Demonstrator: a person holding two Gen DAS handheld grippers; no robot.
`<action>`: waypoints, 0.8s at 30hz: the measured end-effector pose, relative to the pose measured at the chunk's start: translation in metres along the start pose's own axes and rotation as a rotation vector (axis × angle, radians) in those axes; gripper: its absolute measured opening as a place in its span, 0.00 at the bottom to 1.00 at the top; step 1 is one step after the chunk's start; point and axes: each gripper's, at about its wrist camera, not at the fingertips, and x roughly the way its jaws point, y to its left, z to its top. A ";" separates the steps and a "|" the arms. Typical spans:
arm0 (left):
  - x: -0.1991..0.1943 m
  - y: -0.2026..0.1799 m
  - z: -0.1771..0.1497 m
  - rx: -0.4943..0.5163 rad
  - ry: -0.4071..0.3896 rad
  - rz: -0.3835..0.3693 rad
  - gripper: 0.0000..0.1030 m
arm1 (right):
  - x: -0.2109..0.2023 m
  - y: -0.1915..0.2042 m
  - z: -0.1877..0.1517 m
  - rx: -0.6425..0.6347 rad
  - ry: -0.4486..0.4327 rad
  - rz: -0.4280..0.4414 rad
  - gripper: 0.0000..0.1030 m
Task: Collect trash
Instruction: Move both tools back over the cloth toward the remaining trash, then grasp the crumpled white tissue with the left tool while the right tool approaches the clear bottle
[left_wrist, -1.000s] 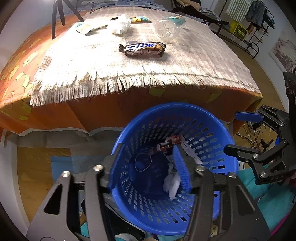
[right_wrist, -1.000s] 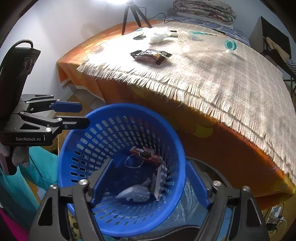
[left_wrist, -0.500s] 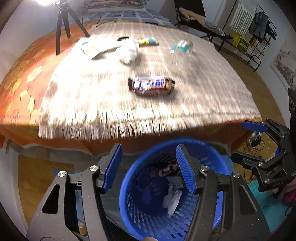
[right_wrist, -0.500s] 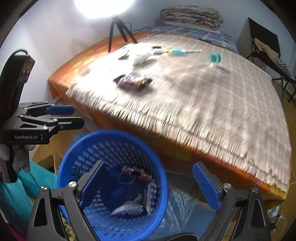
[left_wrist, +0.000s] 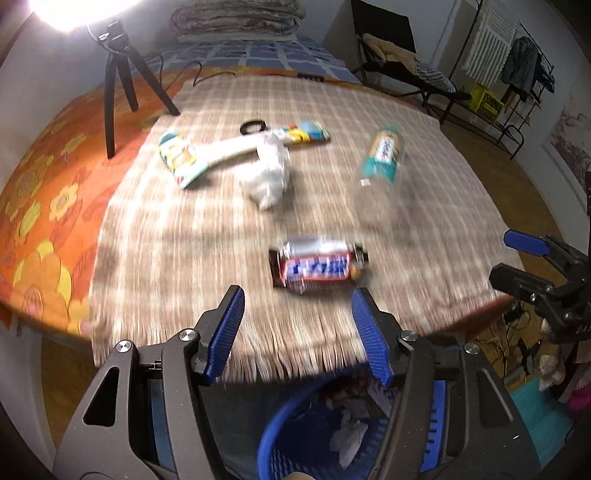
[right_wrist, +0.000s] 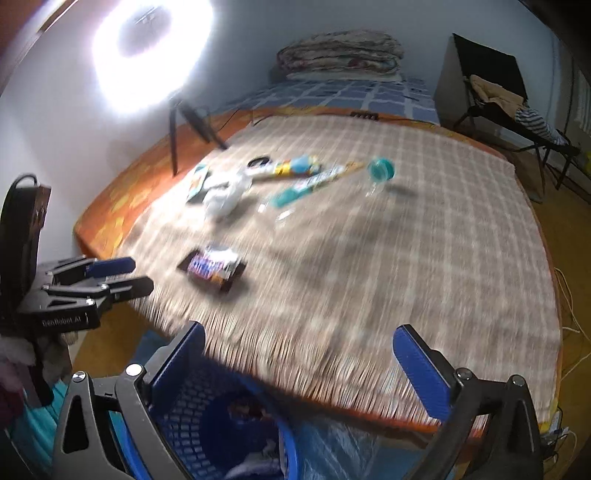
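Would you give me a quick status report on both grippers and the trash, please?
Left gripper open, empty. Right gripper open, empty. Candy wrapper nearest on the plaid cloth, blue basket below the edge. Nothing in the way.

One brown chocolate-bar wrapper (left_wrist: 319, 266), one crumpled white tissue (left_wrist: 269, 174) and one clear plastic bottle (left_wrist: 380, 168) lie on the bed. One blue perforated plastic basket (left_wrist: 314, 435) stands below.

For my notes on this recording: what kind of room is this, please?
Most likely a bedroom at home: a bed under a fringed blanket, folded bedding by the wall, and a clothes rack.
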 end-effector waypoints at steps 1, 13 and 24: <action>0.002 0.001 0.004 0.001 -0.006 0.000 0.60 | 0.002 -0.003 0.005 0.013 -0.004 0.001 1.00; 0.035 0.009 0.050 -0.015 -0.013 0.006 0.60 | 0.036 -0.032 0.059 0.176 -0.027 0.041 1.00; 0.069 0.018 0.075 -0.037 0.021 0.015 0.60 | 0.077 -0.043 0.088 0.246 -0.002 0.028 1.00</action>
